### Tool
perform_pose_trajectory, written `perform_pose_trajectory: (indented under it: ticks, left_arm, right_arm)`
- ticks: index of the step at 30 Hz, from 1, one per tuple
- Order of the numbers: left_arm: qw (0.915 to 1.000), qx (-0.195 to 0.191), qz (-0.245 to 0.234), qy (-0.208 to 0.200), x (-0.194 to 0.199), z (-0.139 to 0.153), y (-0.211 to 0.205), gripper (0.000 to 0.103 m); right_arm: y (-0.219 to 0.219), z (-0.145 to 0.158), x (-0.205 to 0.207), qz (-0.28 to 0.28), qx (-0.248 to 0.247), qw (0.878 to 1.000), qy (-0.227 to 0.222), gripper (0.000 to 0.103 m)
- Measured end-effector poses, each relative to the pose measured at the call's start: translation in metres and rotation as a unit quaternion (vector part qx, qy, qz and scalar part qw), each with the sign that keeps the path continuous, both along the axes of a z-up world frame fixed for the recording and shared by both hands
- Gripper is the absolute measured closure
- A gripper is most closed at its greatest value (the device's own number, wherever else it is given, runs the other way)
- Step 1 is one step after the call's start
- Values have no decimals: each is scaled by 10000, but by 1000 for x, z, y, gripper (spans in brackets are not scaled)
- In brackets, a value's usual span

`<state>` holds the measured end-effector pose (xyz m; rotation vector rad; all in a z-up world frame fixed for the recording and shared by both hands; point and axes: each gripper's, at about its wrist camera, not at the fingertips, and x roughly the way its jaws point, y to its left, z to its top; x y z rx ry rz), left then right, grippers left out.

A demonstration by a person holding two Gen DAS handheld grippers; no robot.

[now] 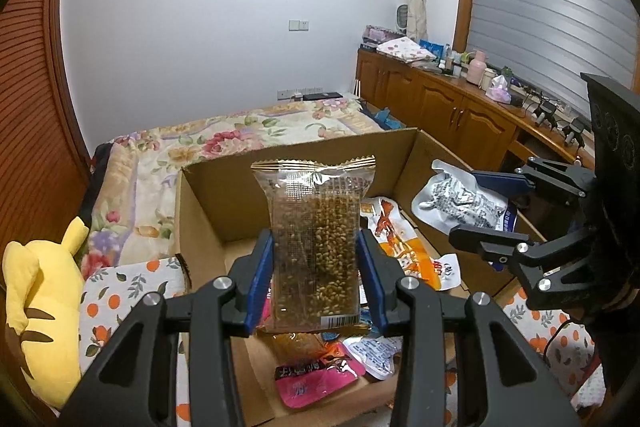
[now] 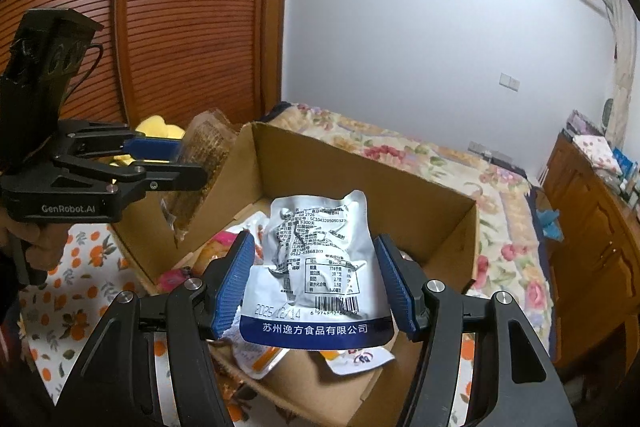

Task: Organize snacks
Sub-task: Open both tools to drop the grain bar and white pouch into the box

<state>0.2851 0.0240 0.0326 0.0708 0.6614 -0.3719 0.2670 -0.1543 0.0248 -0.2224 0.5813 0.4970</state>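
- Your left tongs pinch a clear plastic packet of brown grain bars by its sides — upright, above the open brown cardboard box.
- Your right tongs clamp a silver foil pouch with a blue bottom band, also over the box.
- More snack packets lie inside — an orange-and-white packet and a pink packet.
- The box sits on an orange-print cloth.

From the left wrist we look close down over the cardboard box toward the far wall. From the right we face it likewise; both views share the box and bed.
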Motion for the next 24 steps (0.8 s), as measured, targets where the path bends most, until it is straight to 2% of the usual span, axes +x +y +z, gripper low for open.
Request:
perform_pose_trajectory:
  ticks: [6,23,24]
  left_arm:
    - [9998,42,100,146,10,-10,1,60]
    - [9994,98,339,-22,6,-6,18,57]
    - [9993,106,353,-33,5,-6,19,57]
  right_arm:
    - [9,-14,14,11,-69,9998,180,40]
    - [46,-24,23,263,-154,9982,519,39]
    - [47,-25,23,275,-143,9981,532,41]
